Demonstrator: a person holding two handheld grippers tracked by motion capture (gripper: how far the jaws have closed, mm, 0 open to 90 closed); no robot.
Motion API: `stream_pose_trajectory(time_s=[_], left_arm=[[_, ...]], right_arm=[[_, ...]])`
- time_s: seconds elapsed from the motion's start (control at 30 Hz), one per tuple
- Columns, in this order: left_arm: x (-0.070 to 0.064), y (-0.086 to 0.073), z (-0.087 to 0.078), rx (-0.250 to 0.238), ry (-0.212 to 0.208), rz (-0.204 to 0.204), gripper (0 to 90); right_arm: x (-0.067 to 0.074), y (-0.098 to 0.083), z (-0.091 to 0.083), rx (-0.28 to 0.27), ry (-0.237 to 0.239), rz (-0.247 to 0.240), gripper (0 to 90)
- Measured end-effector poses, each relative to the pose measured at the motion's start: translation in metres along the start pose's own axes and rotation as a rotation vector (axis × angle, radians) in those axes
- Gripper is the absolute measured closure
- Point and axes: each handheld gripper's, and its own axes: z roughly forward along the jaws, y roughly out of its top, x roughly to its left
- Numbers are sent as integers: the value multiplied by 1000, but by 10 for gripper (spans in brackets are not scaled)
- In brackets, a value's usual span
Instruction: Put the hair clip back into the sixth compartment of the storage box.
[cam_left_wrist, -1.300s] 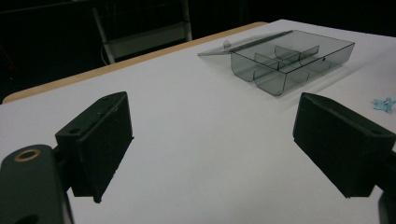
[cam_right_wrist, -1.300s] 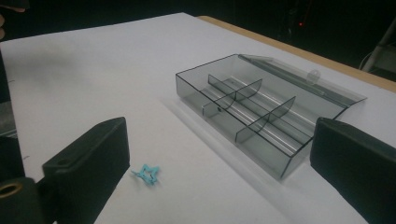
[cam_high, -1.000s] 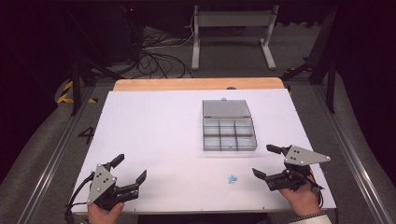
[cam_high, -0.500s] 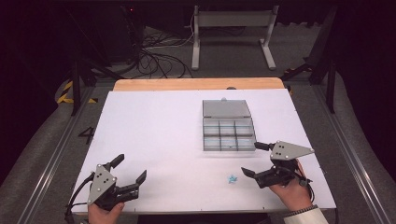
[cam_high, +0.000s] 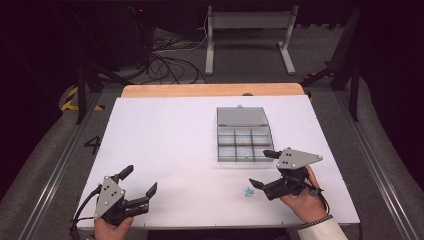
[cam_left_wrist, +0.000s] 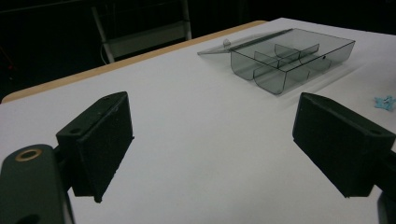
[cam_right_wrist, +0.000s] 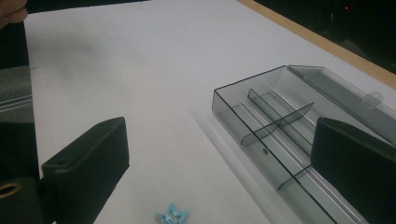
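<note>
The white table (cam_high: 175, 145) carries a grey compartment box (cam_high: 244, 142) right of centre, lid flat toward the far edge, compartments apparently empty. Left gripper (cam_high: 139, 185), jaws spread, near-left corner. Right gripper (cam_high: 265, 169), jaws spread, near-right. Small blue piece (cam_high: 248, 191) near the near edge.

Box (cam_high: 244, 142) on the table (cam_high: 165, 145), right of middle; little star piece (cam_high: 248, 191) nearer, just before it.

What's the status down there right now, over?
Left gripper open, idle near the table edge. Right gripper open, beside the small blue piece. Compartment box open, looks empty. Nothing in the way.
</note>
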Motion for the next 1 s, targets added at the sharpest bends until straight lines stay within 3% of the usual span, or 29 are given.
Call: stream_pose_trajectory(time_s=[0.37, 0.63, 1.0], left_arm=[[0, 0, 0, -1, 1, 8, 129], [0, 0, 0, 1, 1, 7, 129], [0, 0, 0, 2, 0, 5, 129]], right_arm=[[2, 6, 10, 23, 34, -10, 12], [-1, 7, 8, 16, 68, 13, 4], [-1, 10, 12, 79, 112, 24, 28]])
